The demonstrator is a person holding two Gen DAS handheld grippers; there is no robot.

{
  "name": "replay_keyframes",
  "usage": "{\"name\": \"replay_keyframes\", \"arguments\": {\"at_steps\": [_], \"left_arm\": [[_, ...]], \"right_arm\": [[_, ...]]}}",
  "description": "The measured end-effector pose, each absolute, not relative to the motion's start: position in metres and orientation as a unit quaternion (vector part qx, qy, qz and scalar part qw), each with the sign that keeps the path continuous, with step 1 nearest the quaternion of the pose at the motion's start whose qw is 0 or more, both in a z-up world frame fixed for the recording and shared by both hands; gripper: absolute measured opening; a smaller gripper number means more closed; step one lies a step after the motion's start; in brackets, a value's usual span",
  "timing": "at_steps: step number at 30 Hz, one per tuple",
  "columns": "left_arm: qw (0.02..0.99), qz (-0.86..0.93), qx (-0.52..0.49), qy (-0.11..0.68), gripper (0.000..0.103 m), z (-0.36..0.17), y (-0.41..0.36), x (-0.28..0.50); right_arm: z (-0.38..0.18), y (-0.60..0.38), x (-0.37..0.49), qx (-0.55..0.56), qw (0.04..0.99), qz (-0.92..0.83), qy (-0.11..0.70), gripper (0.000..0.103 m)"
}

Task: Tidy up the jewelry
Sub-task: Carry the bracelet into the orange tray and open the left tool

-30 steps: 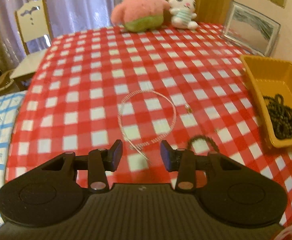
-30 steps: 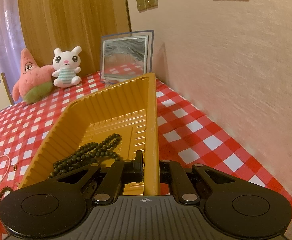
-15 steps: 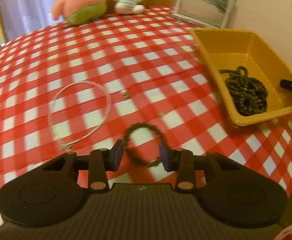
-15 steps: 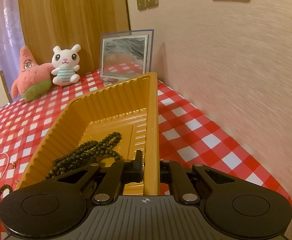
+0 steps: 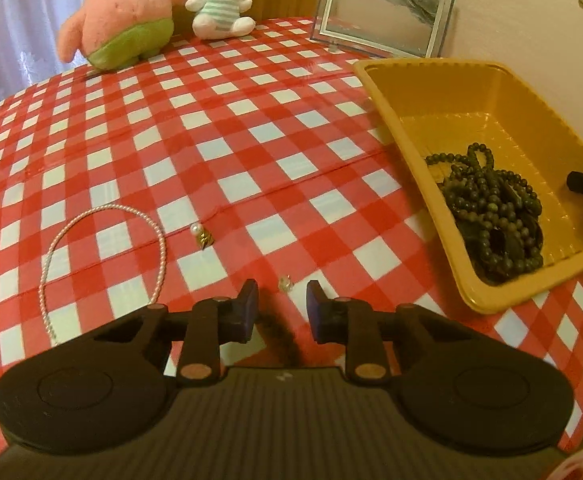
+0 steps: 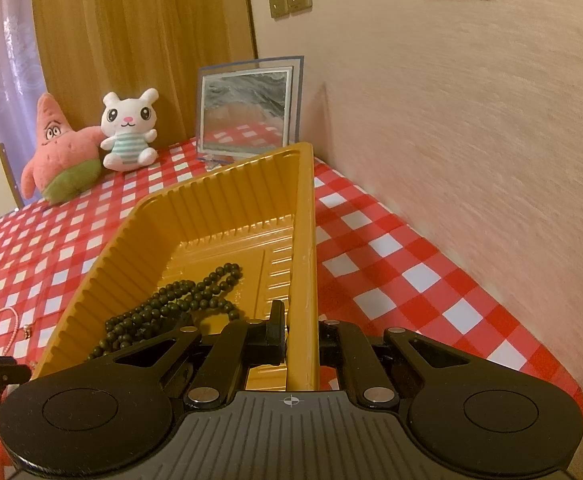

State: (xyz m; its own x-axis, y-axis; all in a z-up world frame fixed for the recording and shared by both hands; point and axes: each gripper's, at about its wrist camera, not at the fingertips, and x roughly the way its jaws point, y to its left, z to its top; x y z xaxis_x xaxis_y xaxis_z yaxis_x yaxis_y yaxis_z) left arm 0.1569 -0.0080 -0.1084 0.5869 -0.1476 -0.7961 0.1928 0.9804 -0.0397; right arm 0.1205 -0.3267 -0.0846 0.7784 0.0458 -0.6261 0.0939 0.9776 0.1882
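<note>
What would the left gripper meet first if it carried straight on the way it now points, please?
Probably the dark beaded bracelet lying blurred between the closing fingers of the left gripper, then the checked tablecloth under it; depth is unclear.

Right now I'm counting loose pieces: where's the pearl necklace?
In the left wrist view, the pearl necklace lies looped on the checked tablecloth at lower left, left of a small pearl earring.

Both wrist views look down closely, sharing the yellow tray (image 5: pixel 379 92).

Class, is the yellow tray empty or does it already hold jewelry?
Not empty: the yellow tray holds a pile of dark beads; the rest of its floor is bare.
</note>
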Motion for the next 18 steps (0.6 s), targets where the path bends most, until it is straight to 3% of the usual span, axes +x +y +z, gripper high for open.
{"name": "replay_keyframes", "arguments": {"at_steps": [13, 18], "left_arm": [[0.890, -0.095, 0.037, 0.445, 0.006, -0.1174, -0.0161, 0.1664], [0.892, -0.098, 0.048, 0.440, 0.006, -0.1175, -0.0195, 0.1618]], "right_arm": [[-0.0846, -0.3268, 0.1203, 0.105, 0.937, -0.013, 0.333, 0.006], [-0.0845, -0.3271, 0.1204, 0.105, 0.937, -0.013, 0.333, 0.006]]}}
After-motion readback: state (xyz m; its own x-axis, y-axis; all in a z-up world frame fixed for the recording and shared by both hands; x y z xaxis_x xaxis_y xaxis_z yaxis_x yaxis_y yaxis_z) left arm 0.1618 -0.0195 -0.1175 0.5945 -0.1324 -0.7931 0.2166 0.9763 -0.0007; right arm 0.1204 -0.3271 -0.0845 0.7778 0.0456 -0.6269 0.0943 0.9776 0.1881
